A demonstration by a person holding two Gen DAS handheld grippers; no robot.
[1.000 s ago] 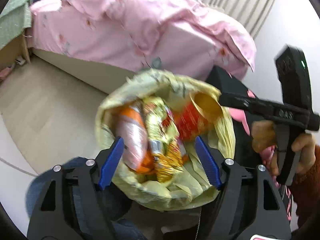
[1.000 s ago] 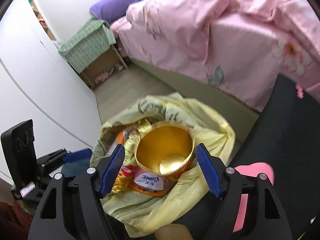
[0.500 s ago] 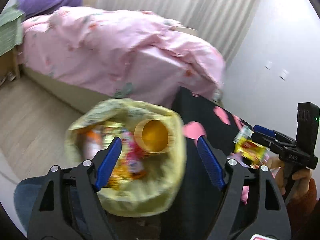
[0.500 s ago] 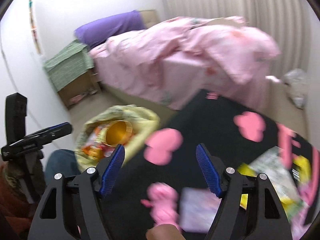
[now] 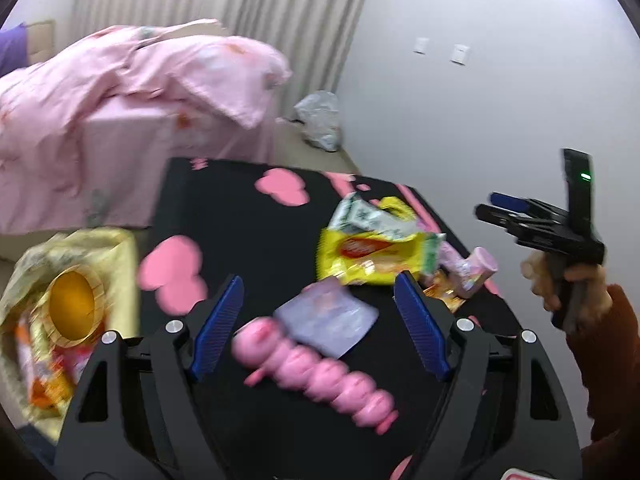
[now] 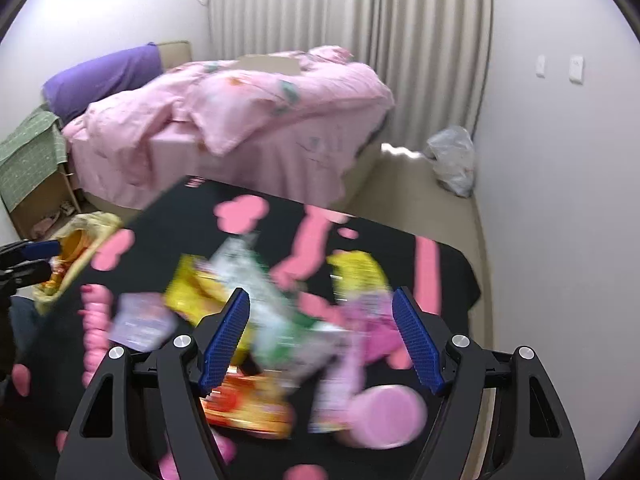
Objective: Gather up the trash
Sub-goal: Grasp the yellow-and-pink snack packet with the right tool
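Trash bag (image 5: 28,276), yellow, lay far left of the left tongs (image 5: 320,320), off the tabletop (image 5: 240,208) edge, open, with a gold-lined cup (image 5: 72,312) and wrappers inside. Left tongs were spread, pinching nothing. Between their blue pads lay a lilac packet (image 5: 328,316) and, nearer, a pink segmented strip (image 5: 316,372). Ahead and slightly right of them lay a yellow snack wrapper (image 5: 368,256) under a green-and-white wrapper (image 5: 368,216); a pink cup (image 5: 476,268) lay further right. Right tongs (image 6: 320,340) were likewise spread and empty, over a blurred heap of wrappers (image 6: 260,304). Risks, as judged: overlapping wrappers could lift together or slide off the pads, being thin and slick; the bag stood well apart, so a loosely pinched piece could drop to the floor in transit; blur made aim uncertain.
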